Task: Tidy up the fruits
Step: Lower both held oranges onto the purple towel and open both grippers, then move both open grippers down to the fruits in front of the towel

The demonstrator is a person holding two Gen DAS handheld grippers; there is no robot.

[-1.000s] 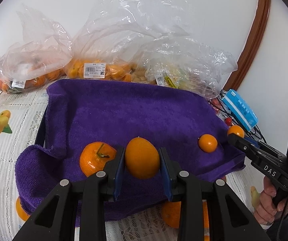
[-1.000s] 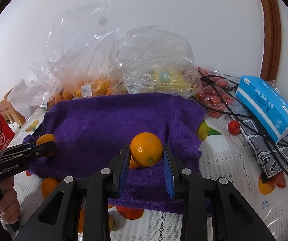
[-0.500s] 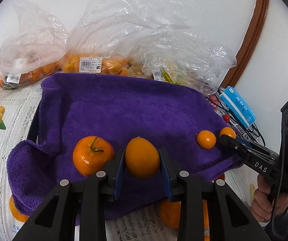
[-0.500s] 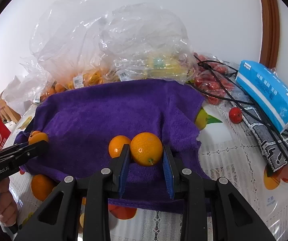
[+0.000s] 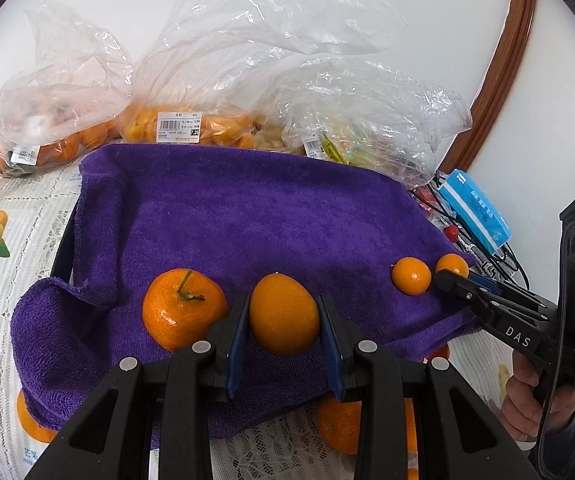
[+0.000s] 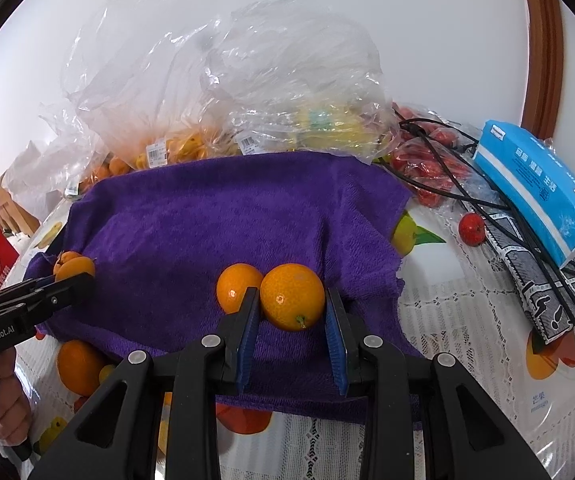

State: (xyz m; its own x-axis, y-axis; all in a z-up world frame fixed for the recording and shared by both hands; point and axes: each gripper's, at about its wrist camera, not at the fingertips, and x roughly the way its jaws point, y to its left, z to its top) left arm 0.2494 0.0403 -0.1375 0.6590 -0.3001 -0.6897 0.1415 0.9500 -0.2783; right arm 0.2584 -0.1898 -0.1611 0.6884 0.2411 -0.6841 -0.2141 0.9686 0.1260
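Currently the left tool (image 5: 284,316) is clamped on an oval orange fruit (image 5: 284,314) above the near edge of the purple towel (image 5: 247,220), just beside a stemmed mandarin (image 5: 183,308) resting on the towel. The right tool (image 6: 292,312) grips a round orange fruit (image 6: 292,296) near the towel's near right corner, touching a smaller orange (image 6: 236,286). Bagged fruit (image 5: 191,128) lines the table's far edge.

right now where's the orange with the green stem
In the left wrist view the stemmed orange sits on the purple towel near its front left edge, just left of the left gripper, which grips a smaller orange fruit.
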